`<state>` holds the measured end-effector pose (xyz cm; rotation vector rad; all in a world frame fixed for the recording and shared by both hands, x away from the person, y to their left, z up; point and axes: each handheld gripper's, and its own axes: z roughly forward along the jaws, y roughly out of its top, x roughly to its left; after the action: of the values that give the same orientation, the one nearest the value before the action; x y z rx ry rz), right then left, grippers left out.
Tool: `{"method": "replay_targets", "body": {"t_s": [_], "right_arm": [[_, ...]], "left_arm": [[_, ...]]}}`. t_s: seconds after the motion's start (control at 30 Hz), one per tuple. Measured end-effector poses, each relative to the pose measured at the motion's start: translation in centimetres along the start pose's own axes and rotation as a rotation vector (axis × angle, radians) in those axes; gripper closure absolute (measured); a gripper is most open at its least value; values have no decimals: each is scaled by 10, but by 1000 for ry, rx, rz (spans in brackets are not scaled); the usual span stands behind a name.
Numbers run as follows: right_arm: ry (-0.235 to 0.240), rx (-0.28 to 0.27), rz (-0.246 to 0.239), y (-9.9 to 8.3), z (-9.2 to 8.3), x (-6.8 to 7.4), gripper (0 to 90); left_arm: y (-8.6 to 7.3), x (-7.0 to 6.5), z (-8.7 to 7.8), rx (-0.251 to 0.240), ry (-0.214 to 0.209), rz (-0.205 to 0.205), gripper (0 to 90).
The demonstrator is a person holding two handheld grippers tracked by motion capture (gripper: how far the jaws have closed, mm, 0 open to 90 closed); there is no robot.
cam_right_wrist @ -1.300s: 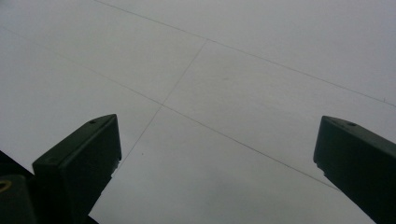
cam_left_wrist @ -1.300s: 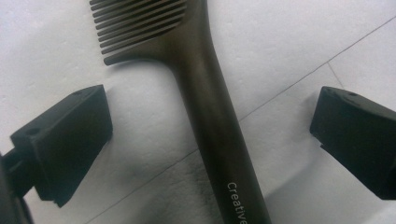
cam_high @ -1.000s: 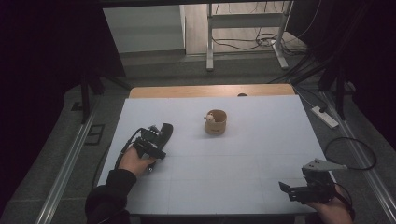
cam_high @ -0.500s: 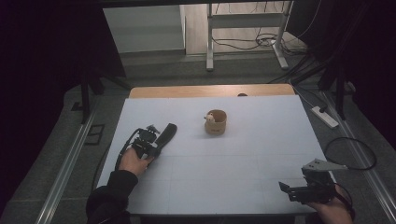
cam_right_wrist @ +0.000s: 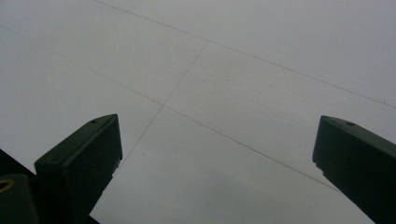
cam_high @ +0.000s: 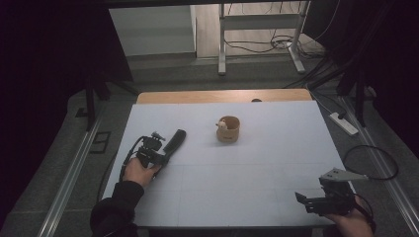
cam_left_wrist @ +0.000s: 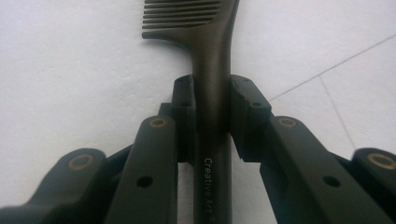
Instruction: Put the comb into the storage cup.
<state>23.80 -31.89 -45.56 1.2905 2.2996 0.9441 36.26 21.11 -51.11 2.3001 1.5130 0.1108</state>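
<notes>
In the left gripper view, the left gripper (cam_left_wrist: 212,114) was clamped on the handle of a dark comb (cam_left_wrist: 210,70), its jaws having just closed, both pads pressed flat against the narrow neck below the teeth. The comb ran up the middle of that frame, teeth at the top edge, over the white table cover (cam_left_wrist: 70,70). In the high view the same comb (cam_high: 174,141) lay left of centre, pointing toward the upper right, with the left gripper (cam_high: 165,154) behind it. A small wooden cup (cam_high: 228,130) holding something pale stood near the middle of the frame, well apart from the comb.

The right gripper (cam_right_wrist: 215,154) sat at the lower right of the high view with its jaws wide apart and nothing between them.

The risk, as I judged it, lay in the grip itself: the handle was slim and smooth, and held at one narrow spot, so the comb could pivot or slide between the pads when lifted or swung. If carried toward the cup, the long toothed end could clip the rim and tip that light container.
</notes>
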Motion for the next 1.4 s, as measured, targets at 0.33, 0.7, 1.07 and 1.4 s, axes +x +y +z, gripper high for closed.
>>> {"method": "replay_targets", "body": {"t_s": [0.33, 0.7, 1.07, 1.4], "right_arm": [[0, -2, 1, 0, 0, 0, 14], [-1, -4, 0, 0, 0, 0, 14], [-1, -5, -1, 0, 0, 0, 14], [-2, -5, -3, 0, -1, 0, 14]], "left_arm": [[-5, -2, -10, -79, -24, 16, 724], [-11, -11, -25, -172, -26, 49, 724], [-19, -23, -37, -247, 9, 100, 724], [-28, -28, -48, -307, -16, 106, 724]]}}
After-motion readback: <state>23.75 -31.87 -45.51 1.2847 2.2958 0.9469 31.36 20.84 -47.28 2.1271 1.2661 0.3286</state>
